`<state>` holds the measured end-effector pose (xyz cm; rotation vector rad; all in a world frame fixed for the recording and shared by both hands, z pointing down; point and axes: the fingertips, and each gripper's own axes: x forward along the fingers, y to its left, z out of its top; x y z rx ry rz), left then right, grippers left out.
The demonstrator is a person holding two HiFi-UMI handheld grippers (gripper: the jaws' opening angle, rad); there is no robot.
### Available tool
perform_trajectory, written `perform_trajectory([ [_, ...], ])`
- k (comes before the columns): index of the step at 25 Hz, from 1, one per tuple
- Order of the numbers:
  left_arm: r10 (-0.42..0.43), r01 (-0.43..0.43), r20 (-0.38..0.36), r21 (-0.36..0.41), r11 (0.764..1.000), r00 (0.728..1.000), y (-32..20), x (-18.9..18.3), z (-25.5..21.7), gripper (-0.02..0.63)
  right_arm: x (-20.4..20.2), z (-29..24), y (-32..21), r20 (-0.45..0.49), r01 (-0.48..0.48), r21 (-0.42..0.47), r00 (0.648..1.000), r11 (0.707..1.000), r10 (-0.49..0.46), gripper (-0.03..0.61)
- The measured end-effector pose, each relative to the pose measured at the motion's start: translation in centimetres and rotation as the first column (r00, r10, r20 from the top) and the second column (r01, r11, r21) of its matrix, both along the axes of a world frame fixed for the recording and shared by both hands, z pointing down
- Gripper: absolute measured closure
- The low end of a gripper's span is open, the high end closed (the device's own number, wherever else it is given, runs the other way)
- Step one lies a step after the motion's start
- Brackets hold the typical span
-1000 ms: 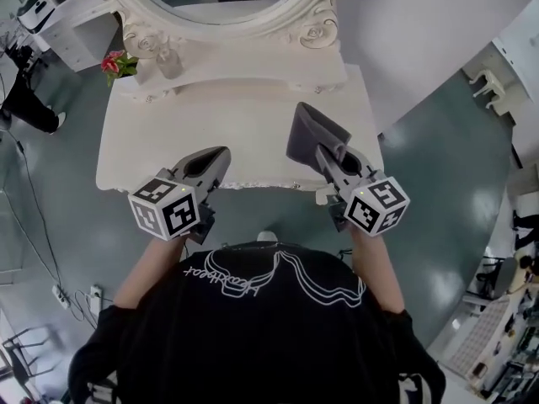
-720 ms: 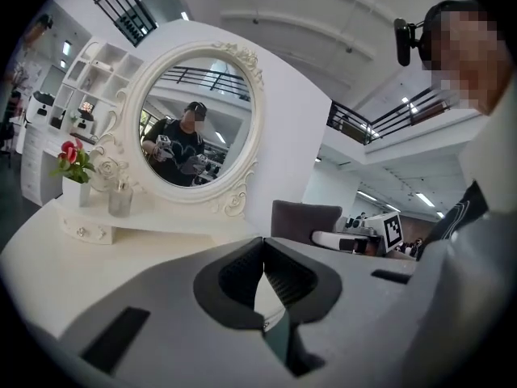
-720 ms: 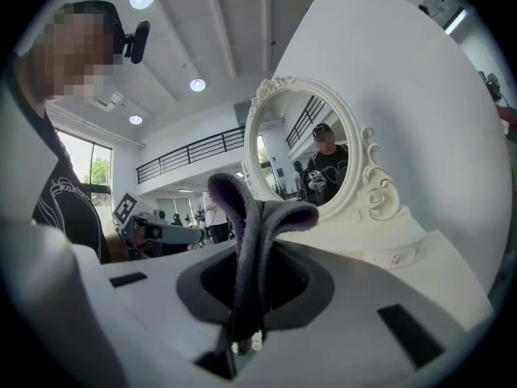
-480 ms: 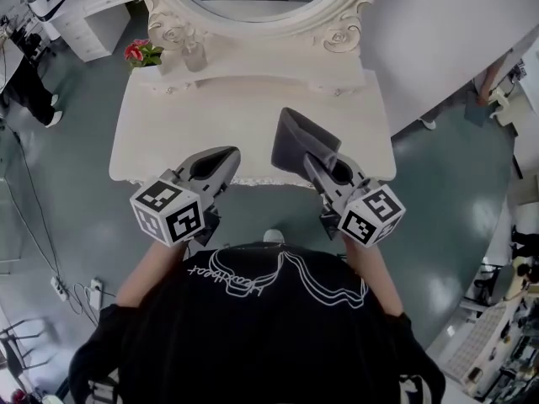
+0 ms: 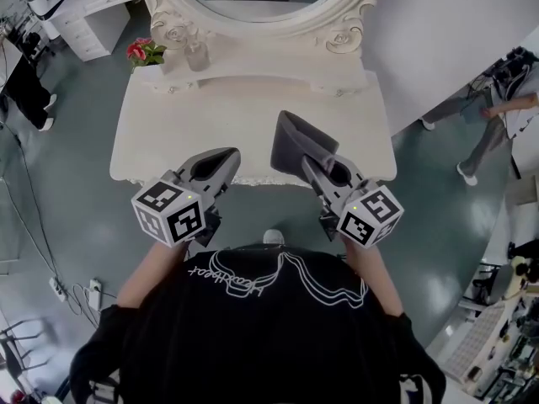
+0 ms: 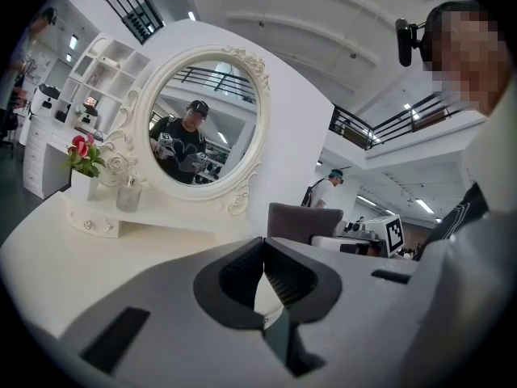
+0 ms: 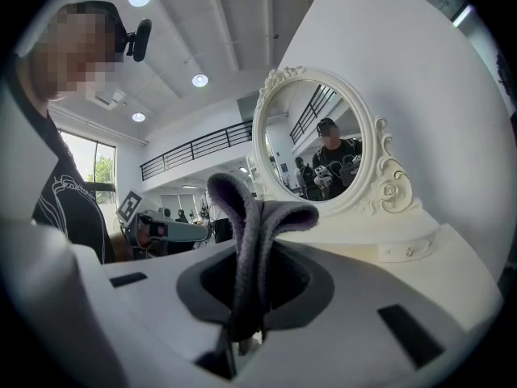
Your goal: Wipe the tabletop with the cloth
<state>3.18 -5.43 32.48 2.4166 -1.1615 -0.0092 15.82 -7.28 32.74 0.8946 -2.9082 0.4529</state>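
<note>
While the left tool [image 5: 224, 156] is pressed together, the cloth [image 5: 290, 144] stands pinched in the right tool [image 5: 309, 162].

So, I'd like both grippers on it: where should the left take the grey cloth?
Probably the free top fold of the cloth, from the left: it stands up from the right gripper, which pinches its lower end. Open the shut left gripper first.
</note>
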Motion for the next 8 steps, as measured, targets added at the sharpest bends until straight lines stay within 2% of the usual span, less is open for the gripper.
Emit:
perform_trajectory([
  [8,0.003,-0.003,0.000,-0.018,1.000,1.000,-0.08,-0.06,1.01,0.609,0.08,0.75,0.01,0.001,-0.004,-0.020,1.000,1.000,0.004,0.531],
])
